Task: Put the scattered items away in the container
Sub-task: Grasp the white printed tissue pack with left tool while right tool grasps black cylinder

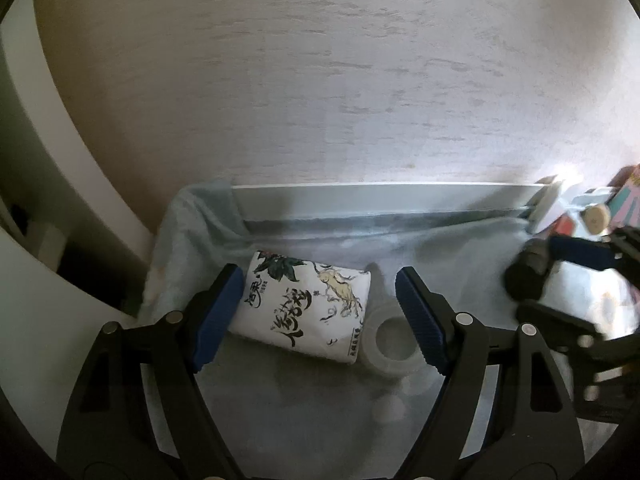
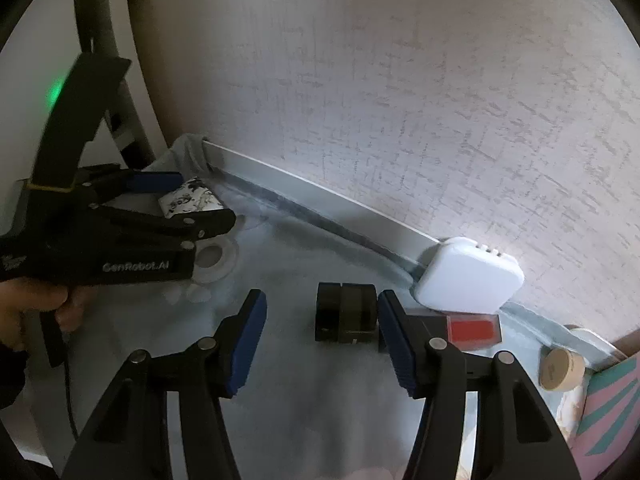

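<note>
- Your left gripper is hovering spread wide over the cloth, its fingers flanking the tissue pack.
- Your right gripper is also standing spread, the black block lying against its right finger.
- The white box is sitting just right of the block, by the wall.
- The tape roll is touching the pack's right end.

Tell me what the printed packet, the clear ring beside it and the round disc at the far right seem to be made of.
Printed packet: soft glossy plastic film, probably; it bulges like a pillow and carries ink-style artwork.
Clear ring: translucent, likely a roll of plastic tape; the cloth shows faintly through it.
Round disc: pale tan and matte, looks like wood or cork; too blurred to tell which.
</note>
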`<action>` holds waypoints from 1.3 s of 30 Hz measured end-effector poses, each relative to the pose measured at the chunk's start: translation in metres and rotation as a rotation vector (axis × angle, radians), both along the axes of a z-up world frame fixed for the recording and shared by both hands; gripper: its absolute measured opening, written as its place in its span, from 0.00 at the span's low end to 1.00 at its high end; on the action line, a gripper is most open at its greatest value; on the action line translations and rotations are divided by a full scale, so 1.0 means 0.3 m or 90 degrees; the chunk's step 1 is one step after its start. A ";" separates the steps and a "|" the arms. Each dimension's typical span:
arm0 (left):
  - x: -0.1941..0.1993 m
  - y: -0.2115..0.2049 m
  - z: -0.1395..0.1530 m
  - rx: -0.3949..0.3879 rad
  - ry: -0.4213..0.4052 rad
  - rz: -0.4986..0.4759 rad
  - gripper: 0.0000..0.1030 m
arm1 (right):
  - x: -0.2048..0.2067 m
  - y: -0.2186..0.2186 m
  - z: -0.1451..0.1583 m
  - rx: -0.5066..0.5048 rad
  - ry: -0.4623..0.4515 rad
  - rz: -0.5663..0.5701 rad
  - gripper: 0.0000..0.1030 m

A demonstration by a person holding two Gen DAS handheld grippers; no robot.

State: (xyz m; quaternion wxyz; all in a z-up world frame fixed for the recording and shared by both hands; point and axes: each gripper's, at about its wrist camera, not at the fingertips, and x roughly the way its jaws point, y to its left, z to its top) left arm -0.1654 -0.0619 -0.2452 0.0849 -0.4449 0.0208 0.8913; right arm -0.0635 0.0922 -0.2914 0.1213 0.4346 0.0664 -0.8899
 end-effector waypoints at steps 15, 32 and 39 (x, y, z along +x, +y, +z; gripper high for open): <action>0.022 0.052 -0.019 -0.020 -0.016 -0.029 0.71 | -0.019 -0.004 -0.039 0.005 -0.010 -0.010 0.42; 0.048 0.070 -0.007 -0.015 -0.016 0.002 0.59 | -0.008 -0.019 -0.027 -0.002 -0.016 -0.010 0.28; 0.083 0.080 0.120 0.004 0.007 0.017 0.59 | 0.023 -0.020 0.054 -0.003 0.007 -0.010 0.28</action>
